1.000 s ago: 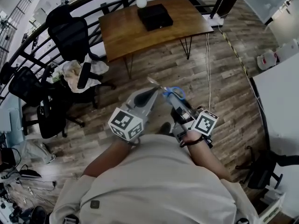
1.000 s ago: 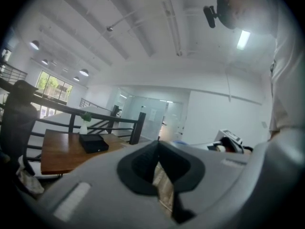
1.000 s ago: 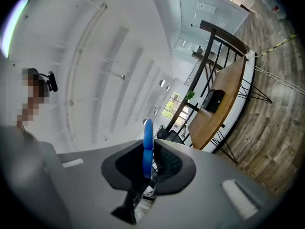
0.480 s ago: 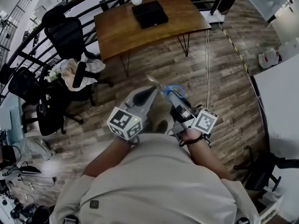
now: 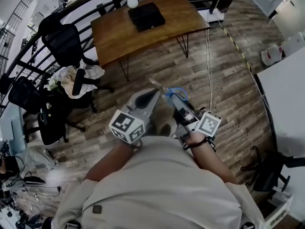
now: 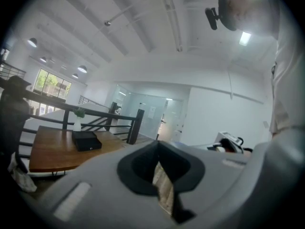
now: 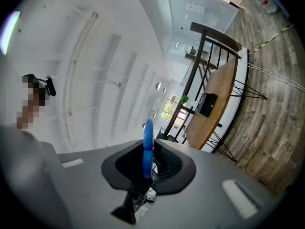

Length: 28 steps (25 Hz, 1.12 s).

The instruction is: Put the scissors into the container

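The wooden surface (image 5: pixel 119 37) with its matte black box (image 5: pixel 146 16) is sliding left in my head view, so I am carrying, not yet placing. My left gripper (image 5: pixel 153 94) is keeping its jaws shut, empty. My right gripper (image 5: pixel 177 101) is clamping the scissors (image 7: pixel 147 142) by a glossy blue loop, thin steel blades leading.

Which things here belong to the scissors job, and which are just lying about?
Job: blue-handled scissors, right gripper shut on them, black container on the wooden table.
Lying about: white vase, black office chair, floor cable.
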Tool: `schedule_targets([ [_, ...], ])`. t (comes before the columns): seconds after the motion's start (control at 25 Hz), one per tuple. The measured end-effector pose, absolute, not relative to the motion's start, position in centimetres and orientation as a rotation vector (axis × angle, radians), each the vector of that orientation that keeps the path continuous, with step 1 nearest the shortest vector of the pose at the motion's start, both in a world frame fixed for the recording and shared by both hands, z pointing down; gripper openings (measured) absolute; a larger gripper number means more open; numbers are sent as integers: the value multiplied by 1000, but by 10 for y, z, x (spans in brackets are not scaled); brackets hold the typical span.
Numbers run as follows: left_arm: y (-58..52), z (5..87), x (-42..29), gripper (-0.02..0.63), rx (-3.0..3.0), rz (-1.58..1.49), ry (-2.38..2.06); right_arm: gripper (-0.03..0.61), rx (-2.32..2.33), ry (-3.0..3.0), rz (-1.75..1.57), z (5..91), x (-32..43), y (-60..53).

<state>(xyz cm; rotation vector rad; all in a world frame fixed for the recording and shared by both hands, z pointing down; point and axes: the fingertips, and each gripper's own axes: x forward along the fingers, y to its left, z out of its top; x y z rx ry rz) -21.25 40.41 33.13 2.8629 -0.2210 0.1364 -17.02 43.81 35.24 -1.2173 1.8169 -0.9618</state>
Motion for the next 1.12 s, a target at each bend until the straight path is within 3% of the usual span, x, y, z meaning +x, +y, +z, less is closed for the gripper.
schedule_targets([
  [1.12,307,337,-194,3,2823,103,-147,57,-1291,1765,-989,364,-152,348],
])
